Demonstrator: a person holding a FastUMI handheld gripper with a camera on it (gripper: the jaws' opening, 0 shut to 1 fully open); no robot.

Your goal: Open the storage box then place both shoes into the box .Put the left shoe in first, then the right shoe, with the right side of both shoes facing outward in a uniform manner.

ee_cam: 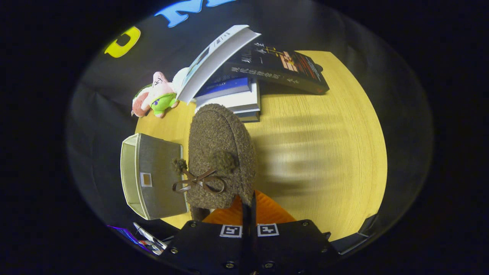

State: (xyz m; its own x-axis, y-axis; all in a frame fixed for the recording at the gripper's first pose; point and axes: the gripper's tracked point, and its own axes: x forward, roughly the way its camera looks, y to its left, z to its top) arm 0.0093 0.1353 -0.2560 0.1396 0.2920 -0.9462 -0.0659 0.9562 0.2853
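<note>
Gripping shoe in gripper, beside box, open table opposite

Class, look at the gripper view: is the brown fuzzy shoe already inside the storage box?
No. The brown fuzzy shoe hangs just ahead of the gripper, jaws closed on its rear edge, beside the grey storage box, not in it.

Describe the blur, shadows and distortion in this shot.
Gripper view: the tabletop beyond the fuzzy brown shoe is smeared by motion blur with soft shadow bands; fisheye bends the table edge; gripper fingers nearly together at the shoe's heel; the booth is dark.
</note>
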